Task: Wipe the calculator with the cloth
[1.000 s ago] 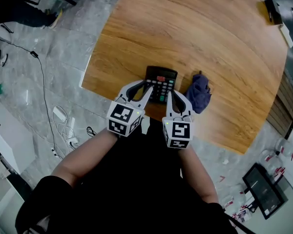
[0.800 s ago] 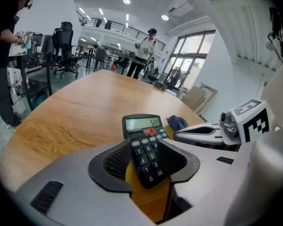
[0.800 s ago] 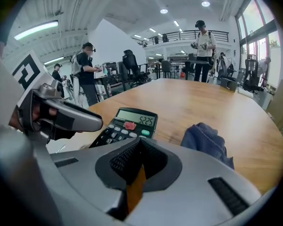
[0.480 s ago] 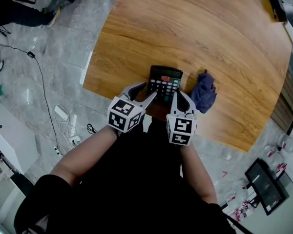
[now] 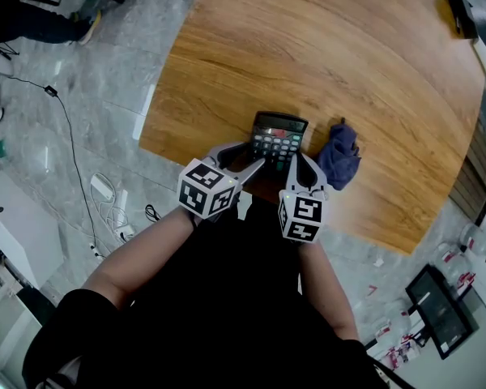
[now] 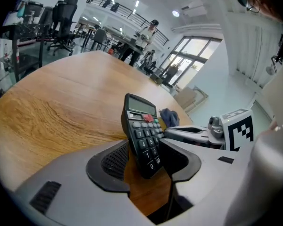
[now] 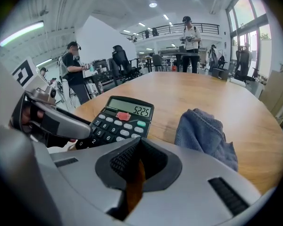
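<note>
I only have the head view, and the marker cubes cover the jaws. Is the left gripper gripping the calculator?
Observer: No. The left gripper has just been opening. Its jaws stand apart, with the near end of the calculator between them, not pressed.
Operator: And the right one?
Observer: The right gripper is shut, with nothing between its jaws.
Operator: Is the calculator switched on?
Observer: Yes. In the right gripper view its display reads 5225.
</note>
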Action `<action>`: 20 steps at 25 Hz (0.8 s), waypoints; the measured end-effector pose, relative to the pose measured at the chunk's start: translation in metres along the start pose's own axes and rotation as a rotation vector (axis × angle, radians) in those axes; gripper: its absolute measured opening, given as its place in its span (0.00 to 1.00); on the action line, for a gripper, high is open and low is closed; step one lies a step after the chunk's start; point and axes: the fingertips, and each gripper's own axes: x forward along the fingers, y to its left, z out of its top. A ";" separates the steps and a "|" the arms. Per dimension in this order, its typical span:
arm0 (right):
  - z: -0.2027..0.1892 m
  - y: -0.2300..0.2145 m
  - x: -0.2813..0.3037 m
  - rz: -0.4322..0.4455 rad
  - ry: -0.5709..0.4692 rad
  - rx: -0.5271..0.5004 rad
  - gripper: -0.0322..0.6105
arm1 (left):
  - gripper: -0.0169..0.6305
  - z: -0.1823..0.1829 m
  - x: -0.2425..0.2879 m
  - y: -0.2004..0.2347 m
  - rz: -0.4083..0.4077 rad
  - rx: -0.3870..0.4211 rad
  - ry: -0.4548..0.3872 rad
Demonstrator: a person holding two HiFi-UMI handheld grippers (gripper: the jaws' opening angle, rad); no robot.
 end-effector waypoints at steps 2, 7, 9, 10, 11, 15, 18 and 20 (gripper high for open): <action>0.000 0.001 0.000 -0.002 -0.005 0.003 0.07 | 0.33 0.000 0.002 -0.001 -0.016 -0.025 0.000; 0.001 -0.001 0.000 -0.002 -0.005 0.011 0.07 | 0.34 0.000 0.005 0.006 -0.008 -0.051 0.010; 0.000 -0.003 0.000 -0.004 -0.008 0.014 0.07 | 0.34 -0.002 0.008 0.002 -0.036 -0.070 0.015; 0.000 -0.003 0.000 -0.004 -0.009 0.016 0.07 | 0.34 -0.002 0.009 0.000 -0.051 -0.080 0.016; -0.001 -0.003 0.000 -0.004 -0.011 0.018 0.07 | 0.34 -0.003 0.010 -0.002 -0.066 -0.090 0.014; -0.002 -0.004 0.000 0.003 -0.014 0.029 0.07 | 0.34 -0.002 0.015 -0.009 -0.096 -0.102 0.012; -0.001 -0.004 0.000 0.011 -0.018 0.033 0.07 | 0.32 -0.001 0.017 -0.012 -0.104 -0.084 0.007; -0.001 -0.004 0.000 0.014 -0.021 0.033 0.07 | 0.24 0.001 0.015 -0.015 -0.128 -0.095 -0.014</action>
